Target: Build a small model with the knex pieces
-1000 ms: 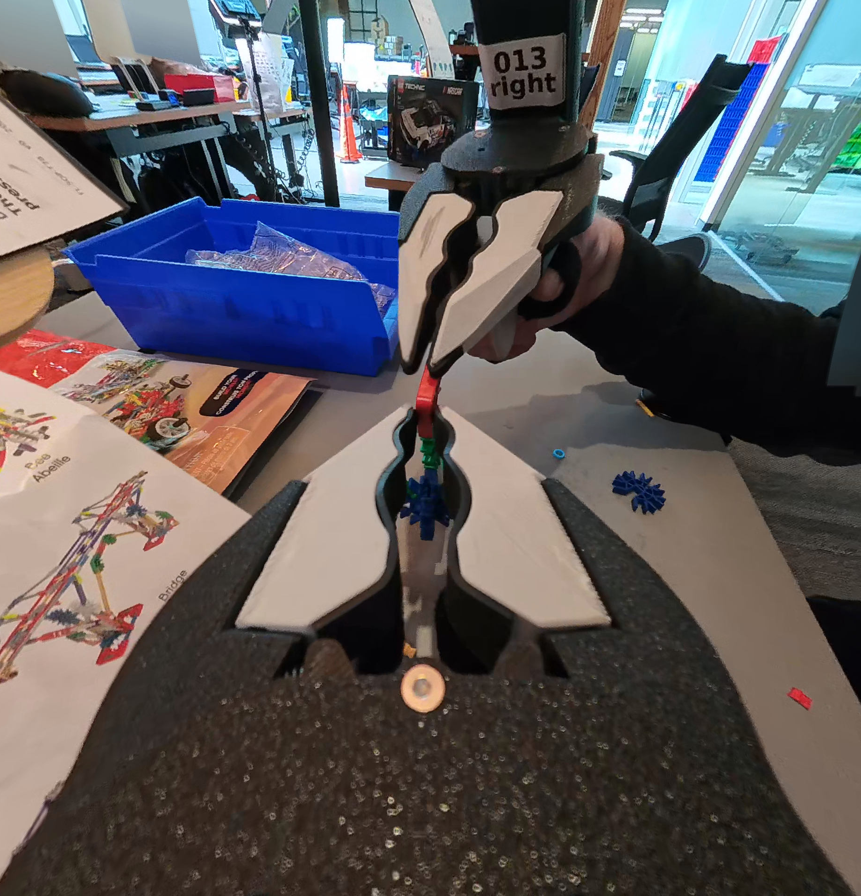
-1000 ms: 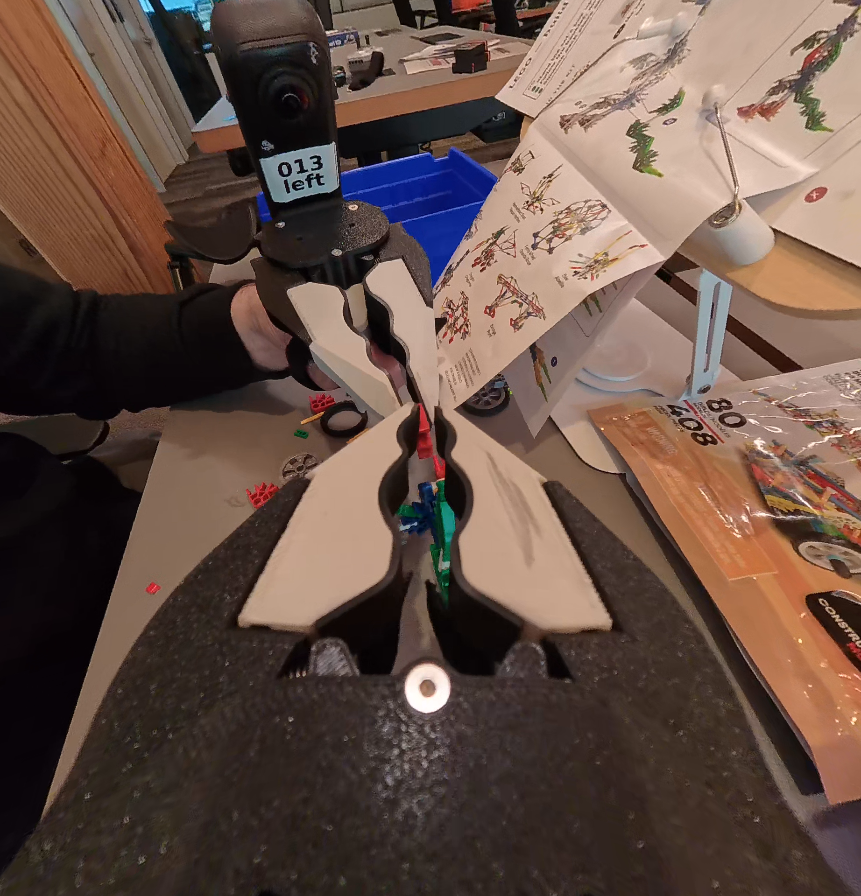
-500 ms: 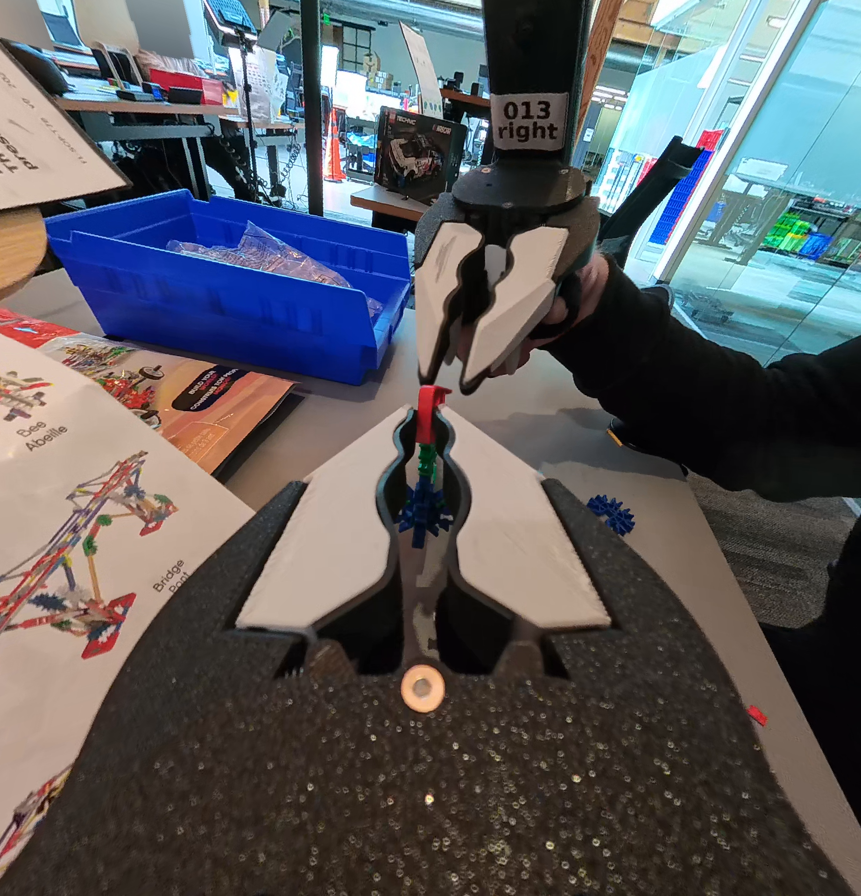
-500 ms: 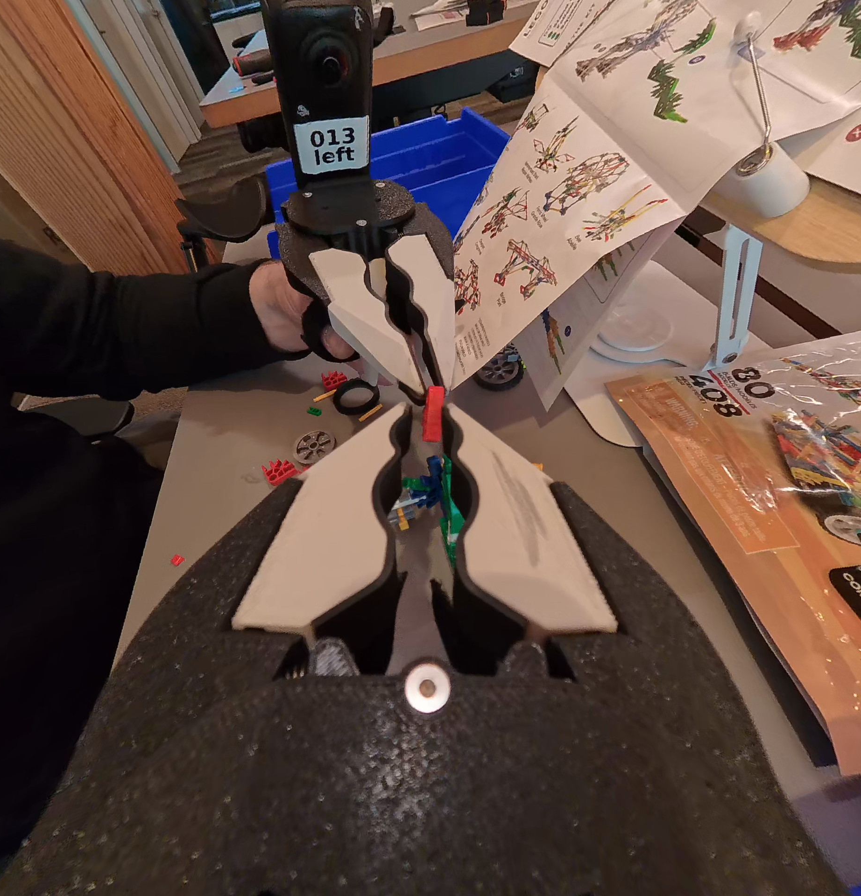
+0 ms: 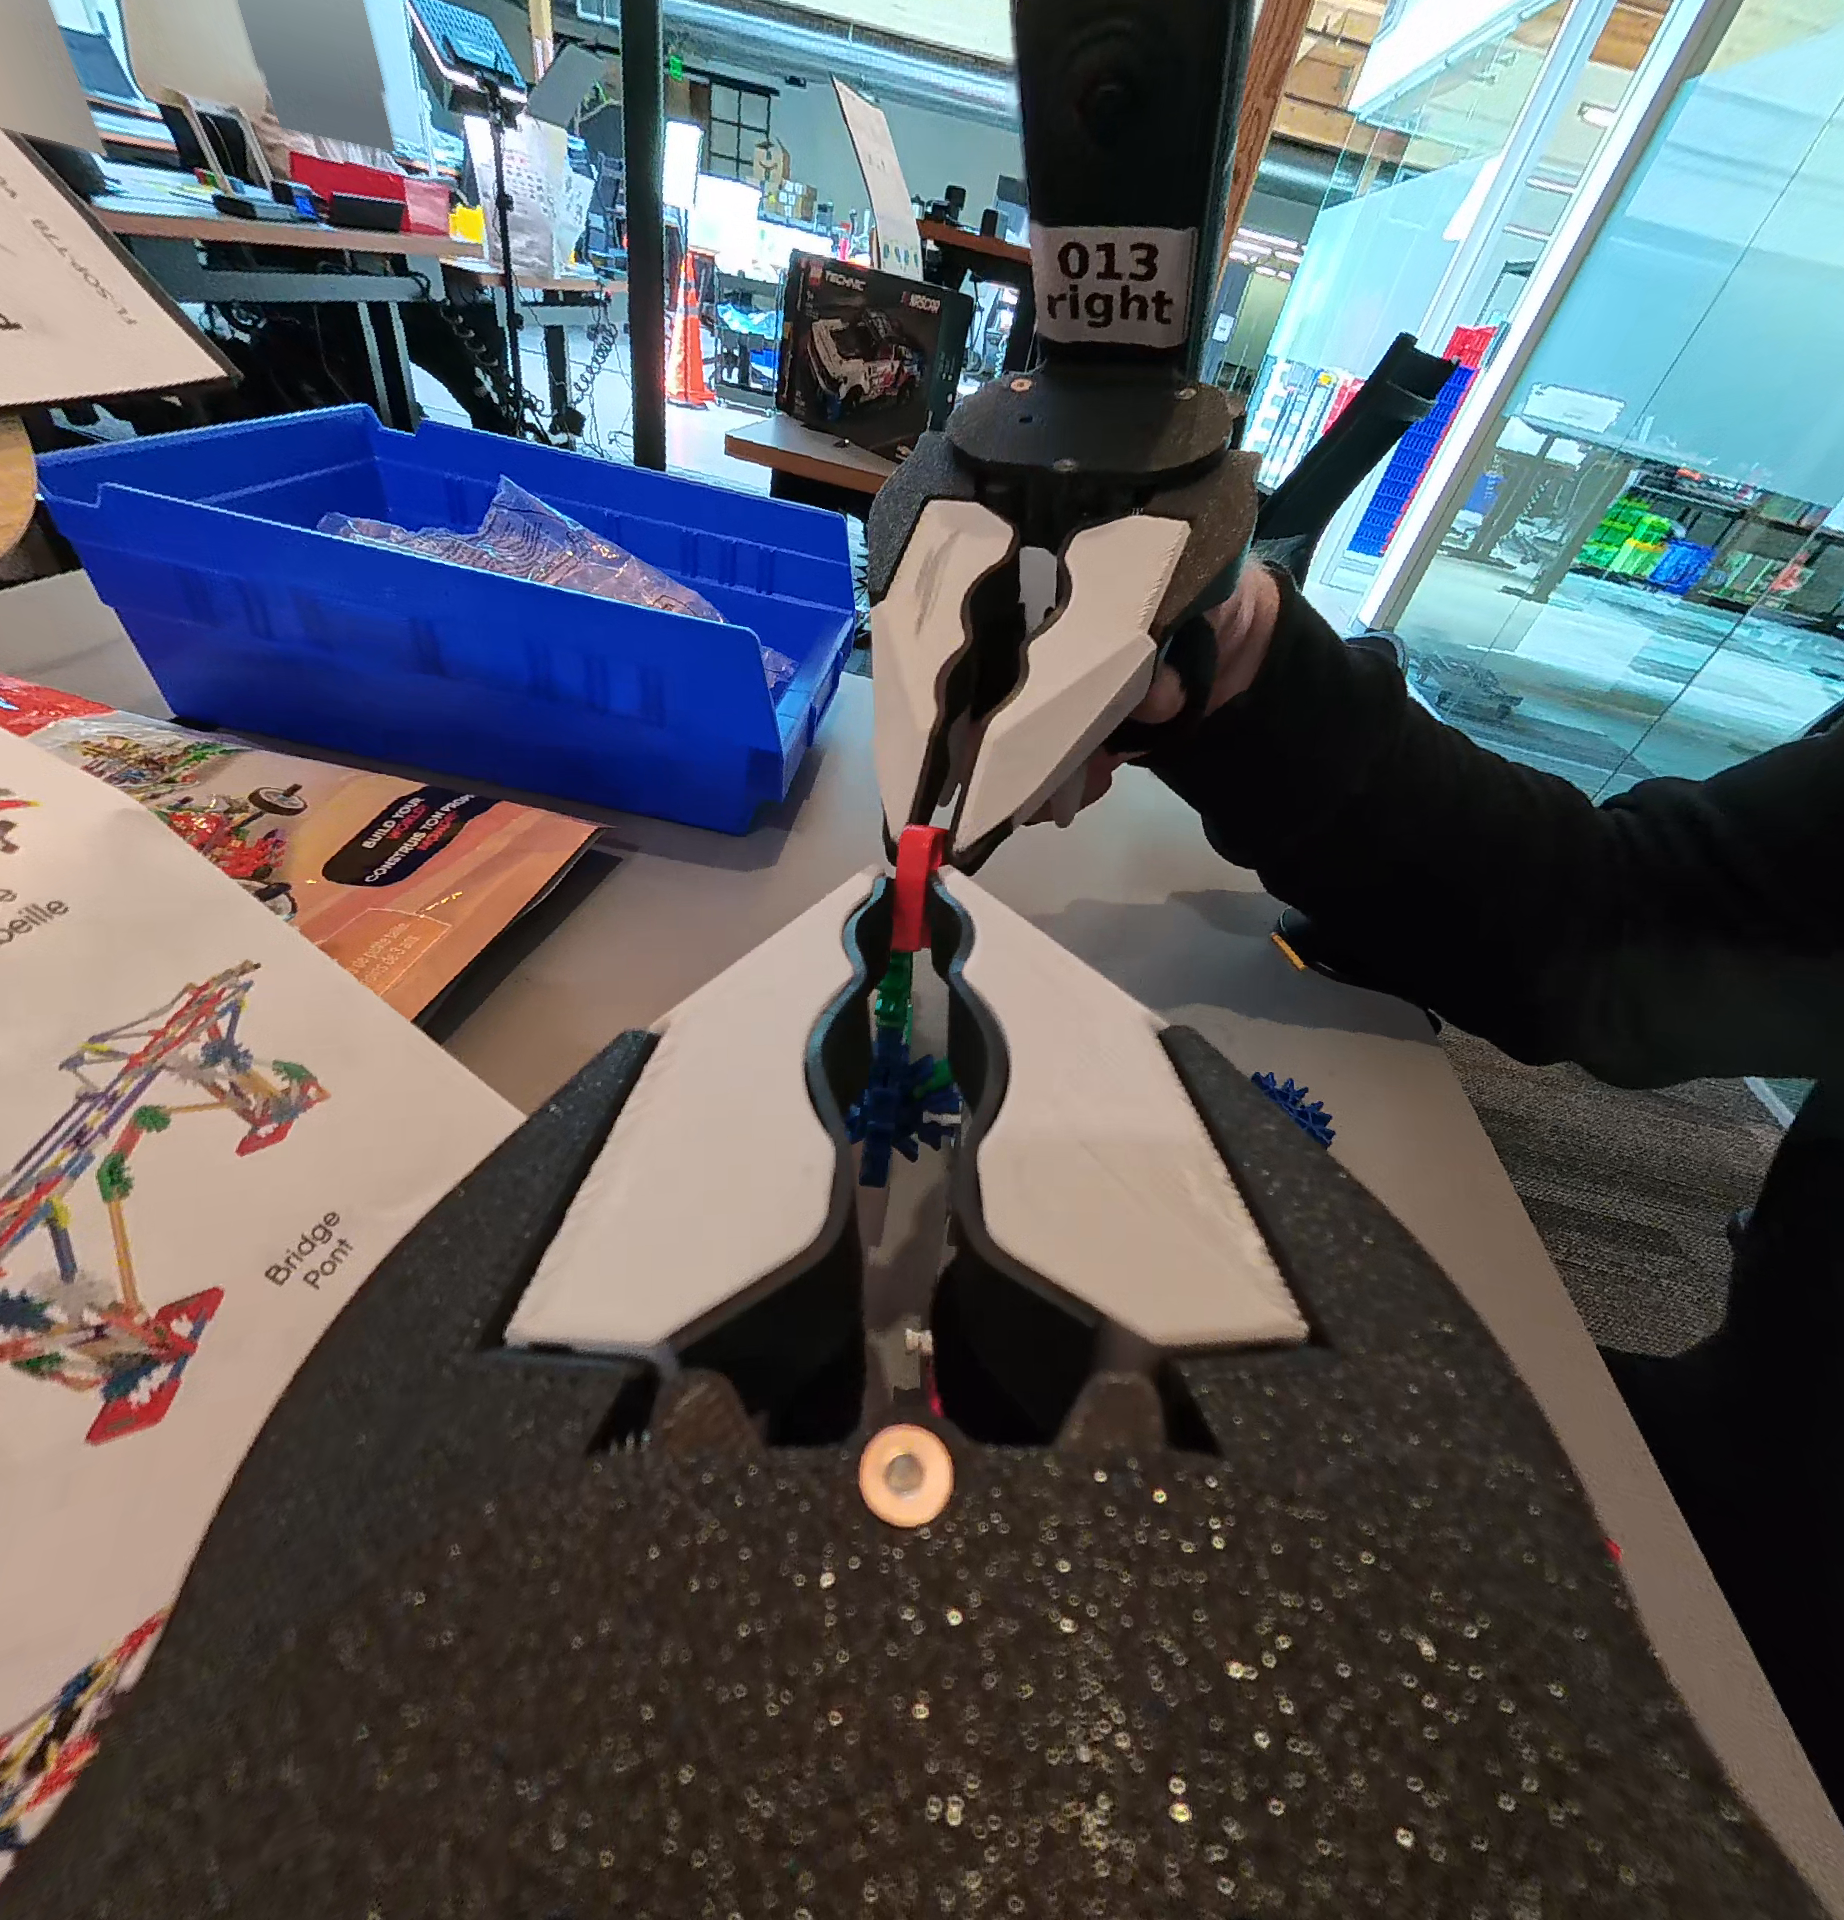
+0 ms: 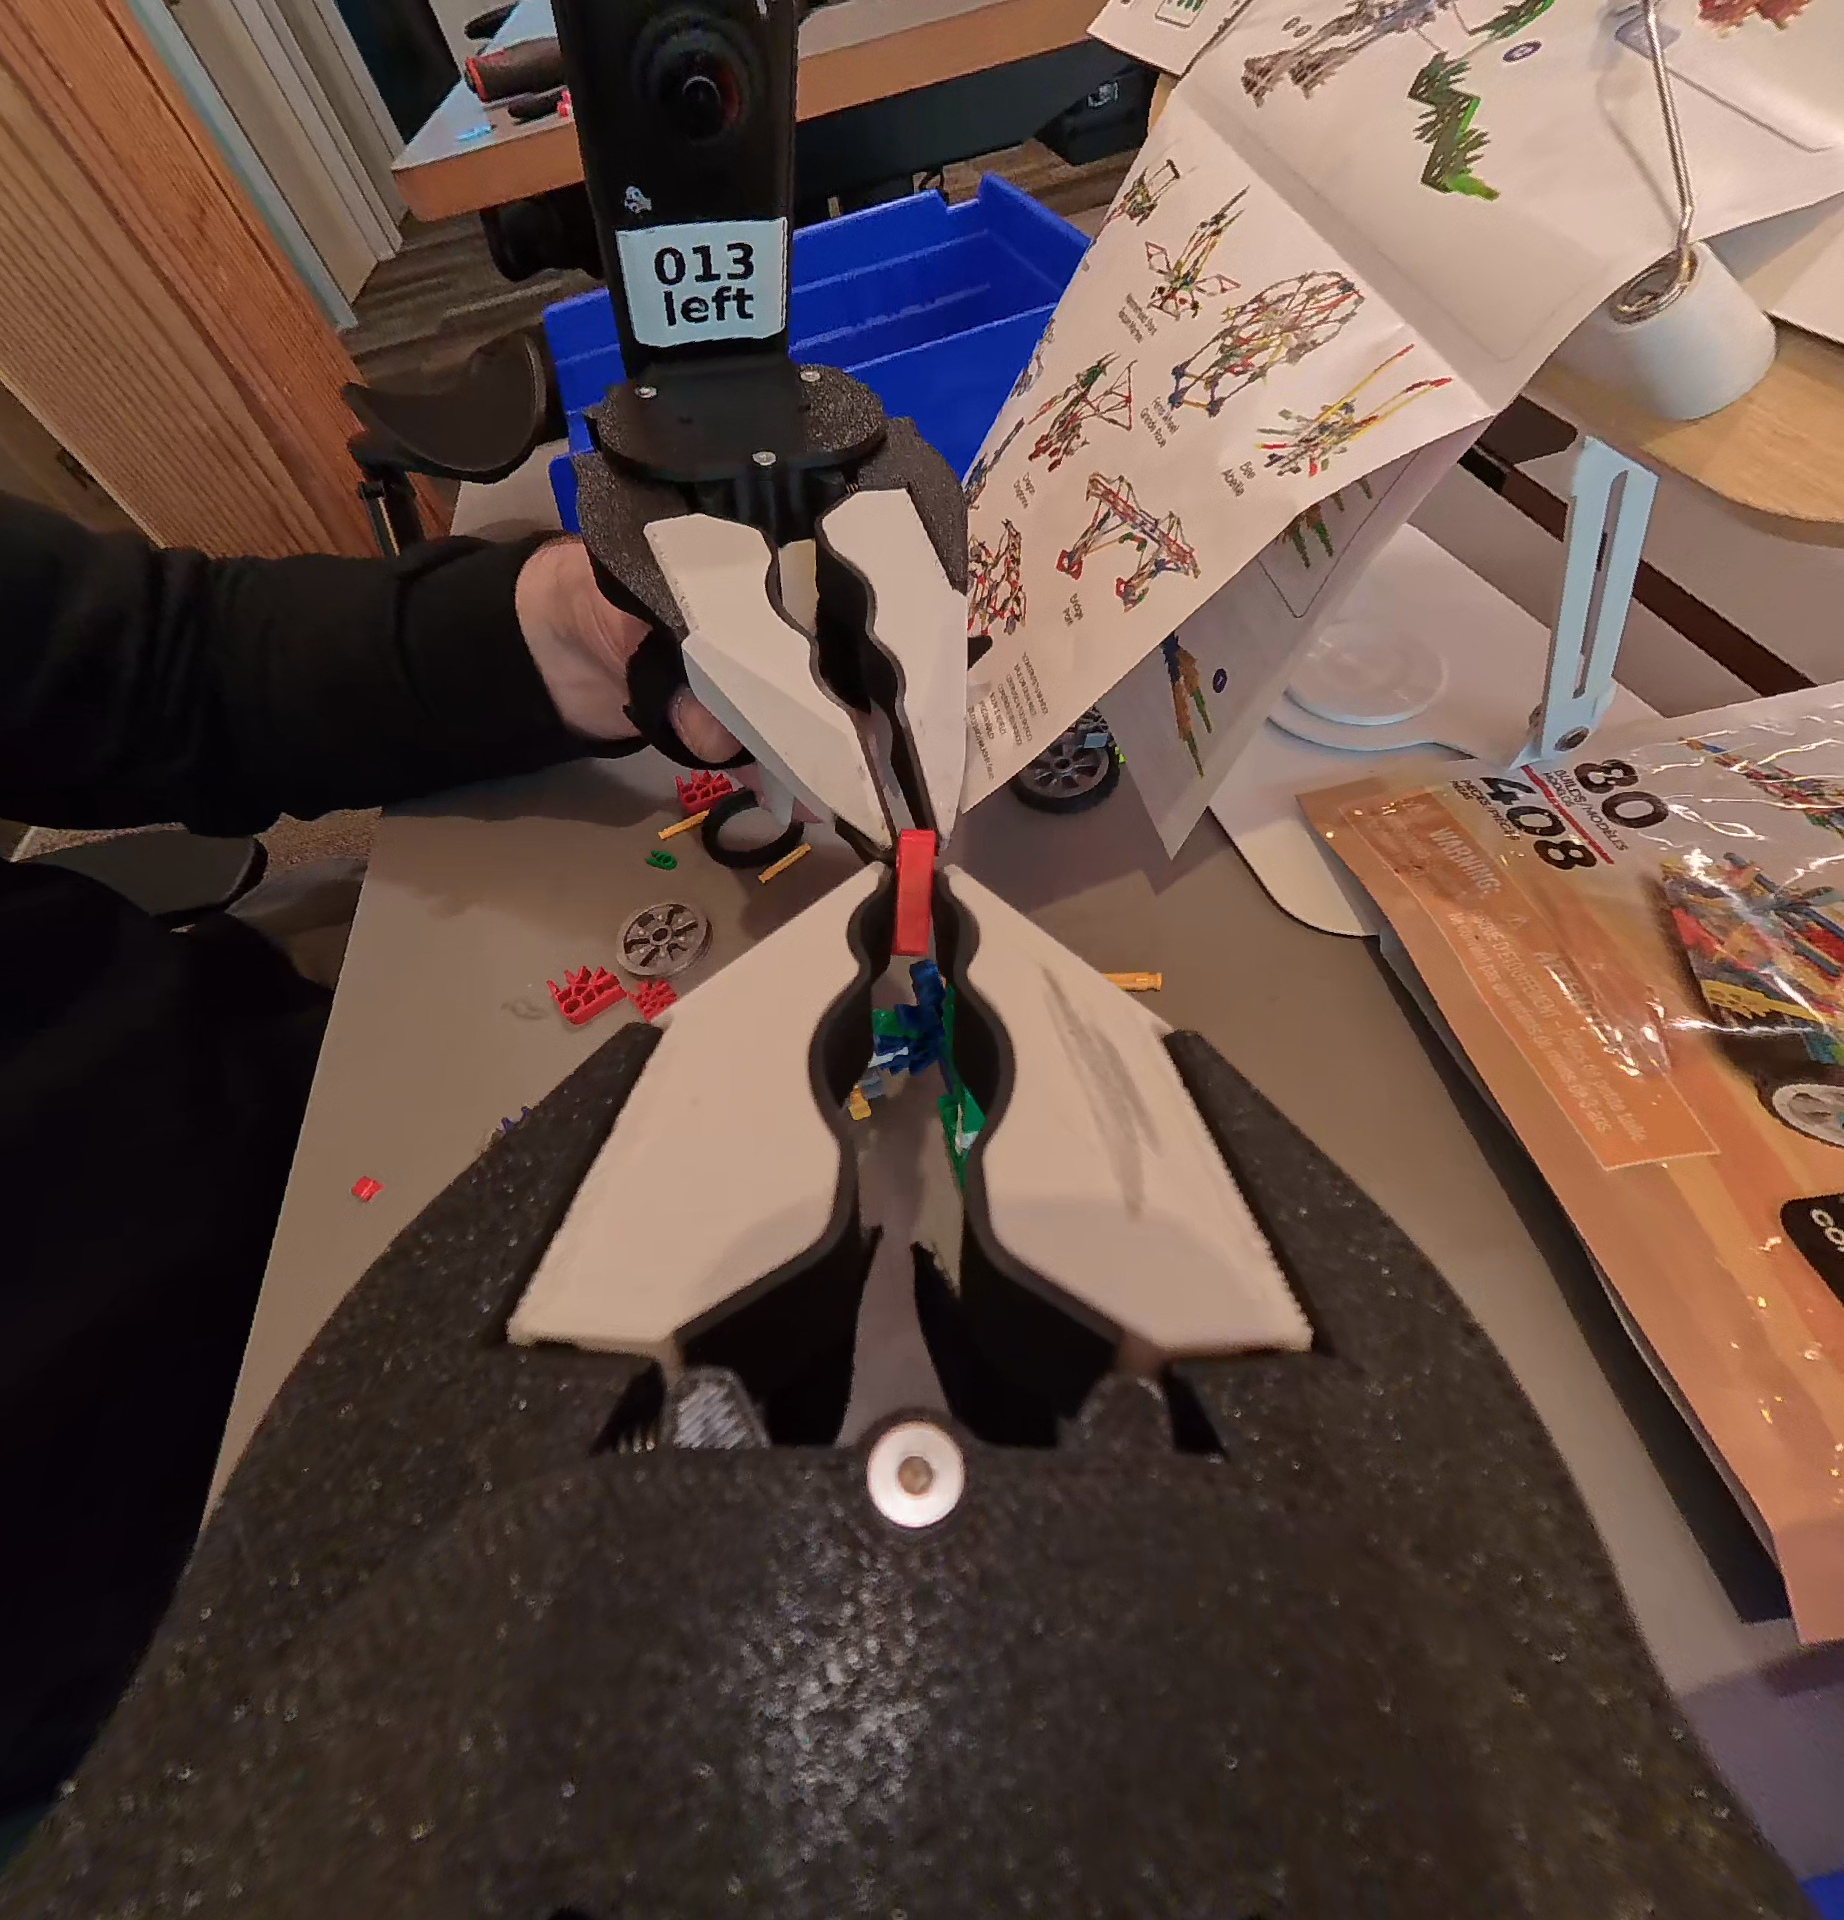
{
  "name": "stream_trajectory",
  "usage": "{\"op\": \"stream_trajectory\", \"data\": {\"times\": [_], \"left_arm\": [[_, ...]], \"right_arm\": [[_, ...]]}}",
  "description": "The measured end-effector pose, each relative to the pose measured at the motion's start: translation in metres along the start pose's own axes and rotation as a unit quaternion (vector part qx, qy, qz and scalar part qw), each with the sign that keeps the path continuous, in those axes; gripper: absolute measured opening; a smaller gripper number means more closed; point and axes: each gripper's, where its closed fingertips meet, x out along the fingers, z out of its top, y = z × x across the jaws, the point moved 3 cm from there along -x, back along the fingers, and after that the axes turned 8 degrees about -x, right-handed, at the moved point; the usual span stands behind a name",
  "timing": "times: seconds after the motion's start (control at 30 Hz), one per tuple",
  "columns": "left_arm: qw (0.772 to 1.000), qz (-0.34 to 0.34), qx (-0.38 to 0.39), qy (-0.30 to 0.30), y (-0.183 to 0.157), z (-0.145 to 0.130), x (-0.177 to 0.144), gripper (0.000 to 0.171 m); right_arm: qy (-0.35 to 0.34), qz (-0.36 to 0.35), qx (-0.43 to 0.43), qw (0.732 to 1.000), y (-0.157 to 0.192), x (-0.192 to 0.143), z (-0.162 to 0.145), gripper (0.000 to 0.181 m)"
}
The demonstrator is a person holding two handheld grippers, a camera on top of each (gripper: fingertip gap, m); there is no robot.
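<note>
A small toy assembly hangs in the air between my two grippers. It is a red piece point(image 5: 916, 883) on top, a green rod point(image 5: 892, 1003) below it and a blue snowflake connector point(image 5: 897, 1117). My left gripper point(image 5: 910, 881) is shut on the red piece at its tips. My right gripper point(image 6: 913, 881) is shut on the same red piece point(image 6: 913, 906) from the opposite side. The two grippers meet tip to tip above the grey table point(image 5: 1157, 914). The blue and green parts point(image 6: 913, 1029) show through the gap between the right fingers. A hand in a black sleeve holds each gripper.
A blue bin point(image 5: 461, 644) with a plastic bag stands behind. An instruction sheet point(image 5: 170, 1143) and an orange parts packet point(image 6: 1624, 1039) lie on the table. A loose grey wheel point(image 6: 663, 935), red connectors point(image 6: 585, 997) and a black tyre point(image 6: 741, 831) lie near the table edge. A second sheet hangs from a white stand point(image 6: 1593, 603). The tips of both grippers are at nearly the same place. The loose grey wheel point(image 6: 663, 935) is about 20 cm from both grippers' fingertips.
Half a second ago the two grippers' tips stood slightly apart. Now they have closed in and meet at the red piece. Both have stayed shut.
</note>
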Motion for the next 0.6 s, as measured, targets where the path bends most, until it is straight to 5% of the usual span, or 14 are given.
{"op": "stream_trajectory", "data": {"times": [0.17, 0.33, 0.6], "left_arm": [[1.0, 0.006, 0.004, -0.002, 0.001, 0.001, -0.001, 0.008], [0.994, 0.053, 0.048, 0.08, 0.012, -0.016, -0.006, 0.029], [0.978, 0.039, 0.059, 0.194, 0.0, -0.059, 0.002, 0.026]], "right_arm": [[0.004, -0.011, -0.005, 1.0, -0.001, -0.001, 0.001, 0.005], [0.009, -0.022, 0.007, 1.0, -0.009, -0.009, -0.004, 0.005], [0.019, -0.046, 0.014, 0.999, -0.019, -0.023, -0.009, 0.006]]}}
